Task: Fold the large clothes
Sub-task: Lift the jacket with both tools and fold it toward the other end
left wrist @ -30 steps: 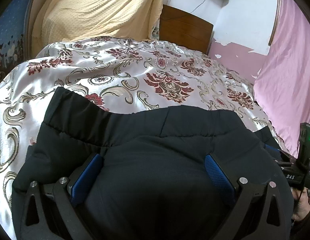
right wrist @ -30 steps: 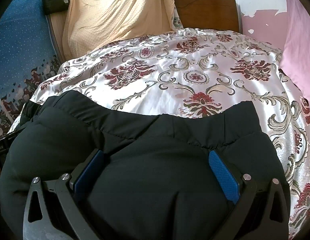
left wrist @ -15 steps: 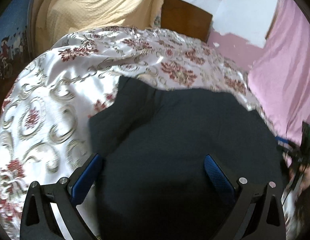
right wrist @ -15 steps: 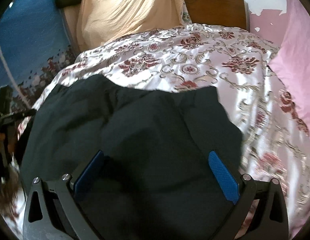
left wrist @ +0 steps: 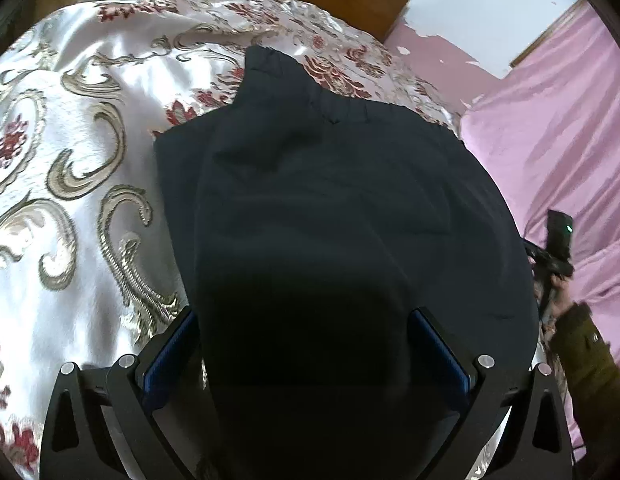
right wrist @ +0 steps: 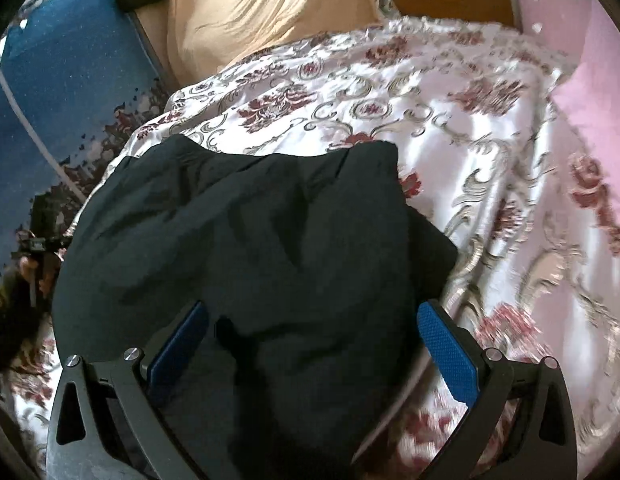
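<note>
- Seemingly bunched, the dark padded garment (left wrist: pixel 330 216) fills the left wrist view from the centre down to 6 o'clock, lying on the floral satin bedspread (left wrist: pixel 70 168).
- Its gathered hem (left wrist: pixel 310 92) points toward 12 o'clock.
- At 6 o'clock the left gripper (left wrist: pixel 306 352) has its blue pads (left wrist: pixel 170 348) spread wide, with cloth bulging between them; I cannot tell whether they pinch it.
- At 3 o'clock a hand (left wrist: pixel 560 284) with an olive sleeve (left wrist: pixel 590 360) holds the other tool before a pink sheet (left wrist: pixel 558 128).
- Next, in the right wrist view, the garment (right wrist: pixel 250 248) spans 9 o'clock to 6 o'clock on the bedspread (right wrist: pixel 490 152).
- The right gripper (right wrist: pixel 310 348) is likewise spread, fabric heaped between; grip unclear.
- A beige cloth (right wrist: pixel 250 8) hangs at 12 o'clock.
</note>
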Available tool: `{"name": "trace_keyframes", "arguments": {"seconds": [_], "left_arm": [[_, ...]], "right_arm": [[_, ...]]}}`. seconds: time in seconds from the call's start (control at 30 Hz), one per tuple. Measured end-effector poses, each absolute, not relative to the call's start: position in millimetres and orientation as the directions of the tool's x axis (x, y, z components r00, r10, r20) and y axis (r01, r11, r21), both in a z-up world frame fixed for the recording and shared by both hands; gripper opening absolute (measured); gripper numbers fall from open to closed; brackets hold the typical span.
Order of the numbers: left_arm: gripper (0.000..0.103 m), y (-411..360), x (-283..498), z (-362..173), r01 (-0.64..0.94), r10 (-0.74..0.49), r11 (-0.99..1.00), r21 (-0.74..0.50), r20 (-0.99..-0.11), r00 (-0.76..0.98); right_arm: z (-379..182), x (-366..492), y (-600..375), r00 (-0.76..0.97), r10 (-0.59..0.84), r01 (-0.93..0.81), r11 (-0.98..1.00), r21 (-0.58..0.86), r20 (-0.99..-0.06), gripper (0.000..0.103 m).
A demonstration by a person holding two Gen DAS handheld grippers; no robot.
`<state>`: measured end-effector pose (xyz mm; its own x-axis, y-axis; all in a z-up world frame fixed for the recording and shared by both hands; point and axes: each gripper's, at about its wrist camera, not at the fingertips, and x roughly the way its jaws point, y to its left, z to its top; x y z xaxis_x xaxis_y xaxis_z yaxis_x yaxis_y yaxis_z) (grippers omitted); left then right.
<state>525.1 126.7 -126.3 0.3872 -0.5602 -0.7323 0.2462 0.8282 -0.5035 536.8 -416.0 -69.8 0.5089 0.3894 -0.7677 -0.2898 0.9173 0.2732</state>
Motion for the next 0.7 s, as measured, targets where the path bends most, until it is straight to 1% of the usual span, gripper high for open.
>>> {"name": "trace_keyframes", "arguments": {"seconds": [0.17, 0.33, 0.57, 0.7], "left_arm": [[0.103, 124.0, 528.8, -131.4, 0.279, -0.587, 0.81, -0.516, -0.73, 0.35], [0.103, 123.3, 525.2, -137.1, 0.304, -0.627, 0.778, -0.55, -0.712, 0.316], [0.103, 115.8, 519.3, -138.4, 0.329, -0.639, 0.765, -0.553, -0.714, 0.286], [0.103, 111.7, 517.3, -138.1, 0.311, -0.62, 0.782, -0.541, -0.731, 0.285]], "right_arm": [[-100.9, 556.1, -412.5, 0.414, 0.479, -0.282, 0.876, 0.391, -0.774, 0.102], [-120.6, 542.6, -420.6, 0.423, 0.578, -0.257, 0.815, 0.519, -0.698, 0.102], [-129.1, 527.3, -408.5, 0.387, 0.622, -0.246, 0.781, 0.574, -0.681, 0.102], [-131.9, 526.9, -403.0, 0.403, 0.61, -0.21, 0.788, 0.579, -0.683, 0.102]]}}
